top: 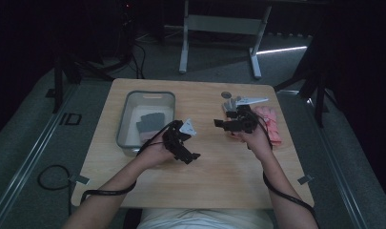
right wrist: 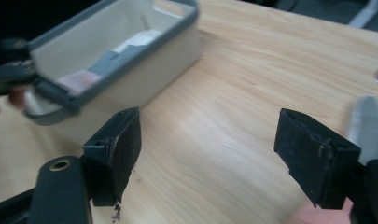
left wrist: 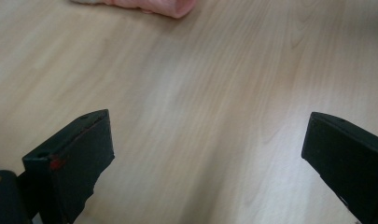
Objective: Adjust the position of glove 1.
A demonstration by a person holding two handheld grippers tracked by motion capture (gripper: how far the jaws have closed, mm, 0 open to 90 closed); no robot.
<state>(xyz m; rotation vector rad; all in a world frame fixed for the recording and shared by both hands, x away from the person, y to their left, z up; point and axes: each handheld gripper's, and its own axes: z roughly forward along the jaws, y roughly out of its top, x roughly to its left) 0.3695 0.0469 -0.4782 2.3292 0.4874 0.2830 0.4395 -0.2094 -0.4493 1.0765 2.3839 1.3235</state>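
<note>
My left gripper (top: 192, 156) hovers over the middle of the wooden table (top: 205, 181), just right of a grey-rimmed white bin (top: 150, 93). Its jaws stand wide open over bare wood (left wrist: 205, 158) with nothing between them. My right gripper (top: 219, 123) points left toward the bin, in front of a pink glove-like cloth (top: 271, 125). It is open too, and nothing lies between its jaws (right wrist: 207, 149). Inside the bin lie a grey glove (top: 150, 121) and a pink piece (right wrist: 77, 79).
Grey fabric pieces (top: 230, 104) and a small dark disc (top: 226, 94) lie at the back right of the table. The pink cloth's edge (left wrist: 149, 5) appears at the top of the left gripper view. A table frame (top: 219, 24) stands beyond on the floor.
</note>
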